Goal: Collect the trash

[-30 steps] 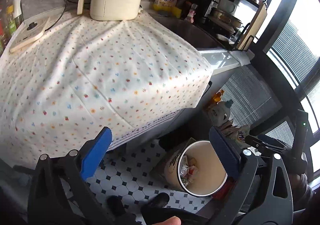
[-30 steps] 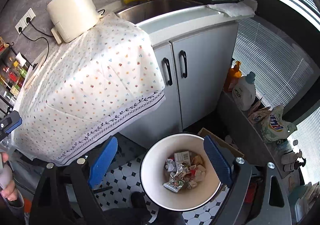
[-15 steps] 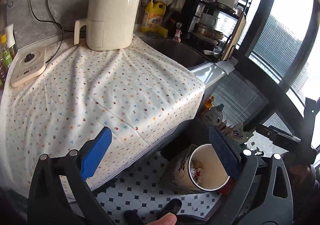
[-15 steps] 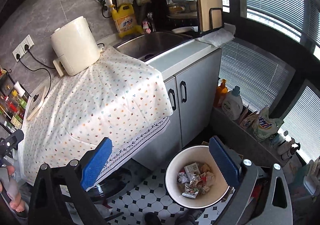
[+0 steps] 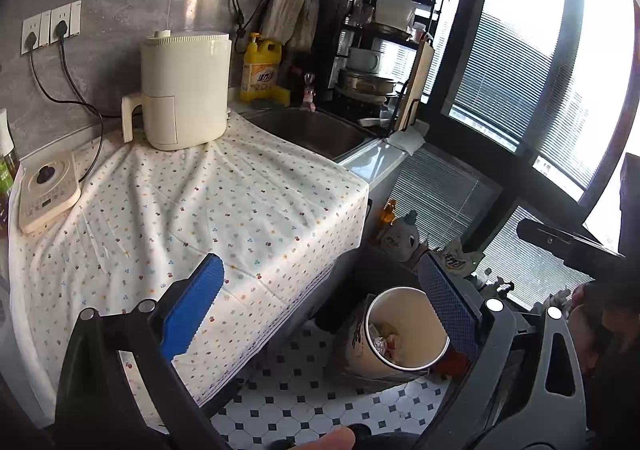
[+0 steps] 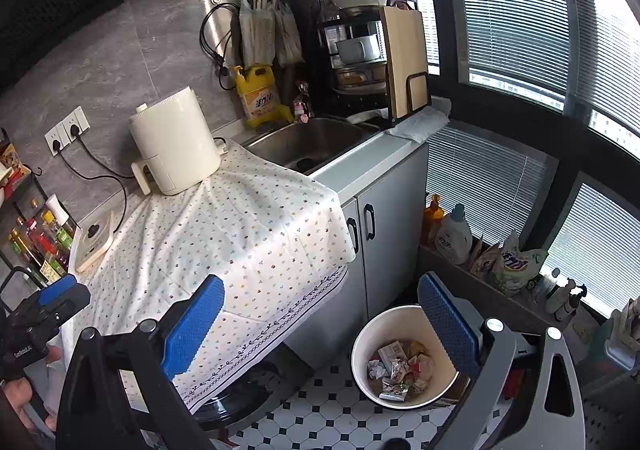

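Note:
A white trash bin [image 6: 366,338] stands on the tiled floor below the counter, holding several crumpled wrappers [image 6: 400,368]. The left wrist view shows the same bin [image 5: 416,310] from the side, with wrappers [image 5: 384,336] inside. My right gripper [image 6: 320,326] hangs open above and left of the bin, nothing between its blue pads. My left gripper [image 5: 324,310] is also open and empty, over the front edge of the dotted tablecloth [image 5: 200,210]. The left gripper's tip [image 6: 60,290] shows at the left edge of the right wrist view, with a hand on its handle.
A cream air fryer [image 6: 174,146] and a small cream appliance [image 5: 48,194] sit on the cloth-covered counter. Behind are a sink [image 6: 312,142], a yellow detergent bottle [image 6: 258,96] and a dish rack [image 6: 360,46]. Bottles and bags [image 6: 480,246] line the low window ledge. Spice bottles [image 6: 36,242] stand at left.
Both grippers have risen and drawn back from the bin, which now looks smaller and lower in both views. More of the wall, rack and window shows. Both stay open and empty.

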The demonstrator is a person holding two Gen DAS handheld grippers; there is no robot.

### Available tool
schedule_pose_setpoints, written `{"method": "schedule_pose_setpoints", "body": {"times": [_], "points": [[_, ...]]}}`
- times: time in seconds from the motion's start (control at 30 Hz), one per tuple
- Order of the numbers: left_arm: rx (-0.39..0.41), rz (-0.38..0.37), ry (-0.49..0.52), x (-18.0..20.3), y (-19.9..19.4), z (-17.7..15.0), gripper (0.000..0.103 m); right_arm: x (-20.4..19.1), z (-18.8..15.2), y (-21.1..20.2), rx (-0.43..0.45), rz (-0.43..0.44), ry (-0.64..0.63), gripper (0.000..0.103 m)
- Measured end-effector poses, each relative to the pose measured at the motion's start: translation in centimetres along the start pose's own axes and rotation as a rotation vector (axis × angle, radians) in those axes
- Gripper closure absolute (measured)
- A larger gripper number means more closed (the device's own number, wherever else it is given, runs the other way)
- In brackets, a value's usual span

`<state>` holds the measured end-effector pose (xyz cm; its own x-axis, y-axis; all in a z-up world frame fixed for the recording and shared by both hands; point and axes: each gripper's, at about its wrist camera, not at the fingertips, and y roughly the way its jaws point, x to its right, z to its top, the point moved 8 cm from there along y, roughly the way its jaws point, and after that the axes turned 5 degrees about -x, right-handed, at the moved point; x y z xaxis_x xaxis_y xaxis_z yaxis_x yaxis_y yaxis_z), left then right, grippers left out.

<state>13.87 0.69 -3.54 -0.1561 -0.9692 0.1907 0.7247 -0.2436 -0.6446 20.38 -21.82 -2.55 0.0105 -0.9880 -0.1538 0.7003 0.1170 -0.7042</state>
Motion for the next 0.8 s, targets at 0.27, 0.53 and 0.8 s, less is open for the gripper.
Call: {"method": "schedule_pose_setpoints", "body": {"times": [0.27, 0.53, 0.8], "points": [[0.066, 0.061, 0.009, 0.9, -2.9, 0.5, 0.006, -2.2, -1.1, -3.3, 0.043, 0.074, -0.049, 0.008], [0.117, 0.08, 0.036, 3.3, -4.0, 0.2, 0.006, -1.9, -1.9, -5.0, 0.07, 0.092, -0.076, 0.008], [0.114, 0.087, 0.063, 5.0, -3.7, 0.0, 0.006, -0.1, -2.5, -5.2, 0.093, 0.092, -0.046, 0.008]]}}
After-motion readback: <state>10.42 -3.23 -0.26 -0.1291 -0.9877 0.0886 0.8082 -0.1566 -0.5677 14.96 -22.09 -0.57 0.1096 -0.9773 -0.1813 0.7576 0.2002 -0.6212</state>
